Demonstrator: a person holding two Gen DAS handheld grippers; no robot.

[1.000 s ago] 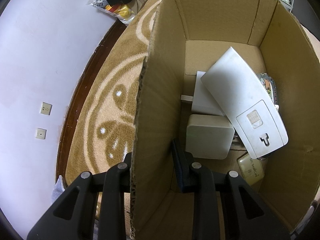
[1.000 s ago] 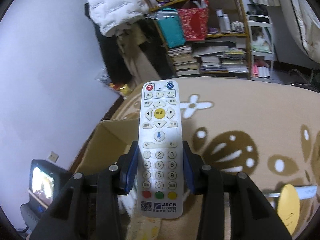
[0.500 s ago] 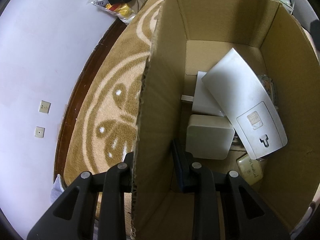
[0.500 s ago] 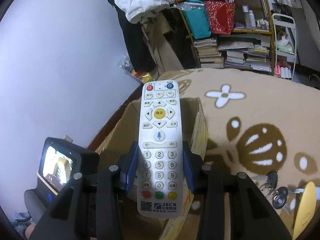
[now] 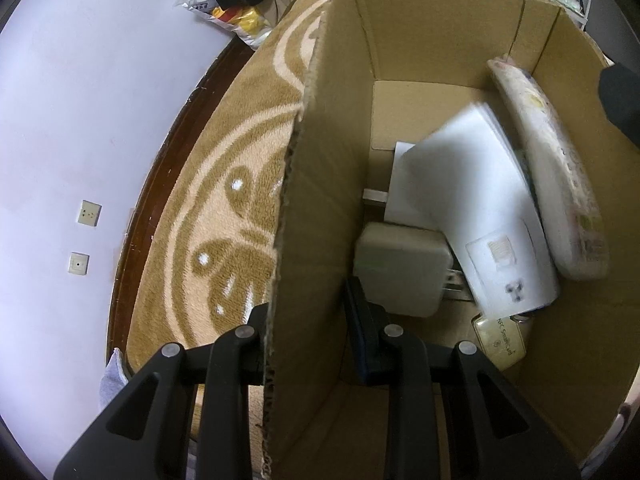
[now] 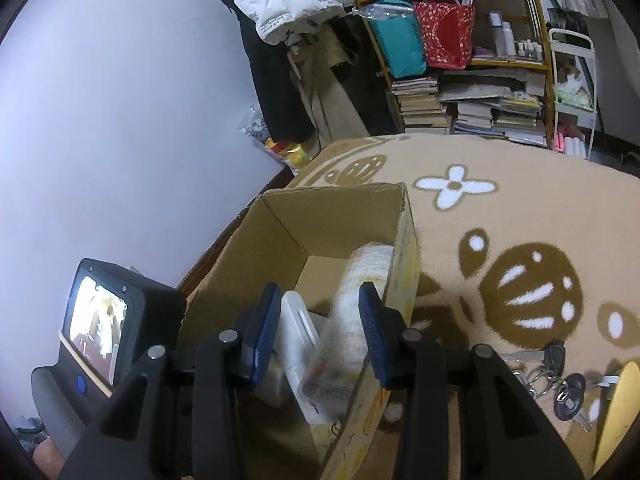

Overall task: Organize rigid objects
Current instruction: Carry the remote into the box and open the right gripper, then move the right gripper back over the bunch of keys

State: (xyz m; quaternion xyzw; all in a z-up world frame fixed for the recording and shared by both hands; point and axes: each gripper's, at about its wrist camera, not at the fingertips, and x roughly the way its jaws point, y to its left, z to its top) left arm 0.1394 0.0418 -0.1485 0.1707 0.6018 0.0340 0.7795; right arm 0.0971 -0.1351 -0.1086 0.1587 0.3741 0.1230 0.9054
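The left gripper (image 5: 306,344) is clenching the near side wall of the open brown cardboard box (image 5: 316,216), one finger outside and one inside. The right gripper (image 6: 316,332) is hovering over the box with its blue-padded jaws apart, gripping nothing. The long white remote control with coloured buttons (image 5: 552,176) is lying blurred inside the box, leaning along the far wall on a flat white plastic panel (image 5: 472,200), beside a pale square adapter (image 5: 400,268).

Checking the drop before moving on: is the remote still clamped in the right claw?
No: the remote lies inside the cardboard box, and the right claw has nothing between its pads.
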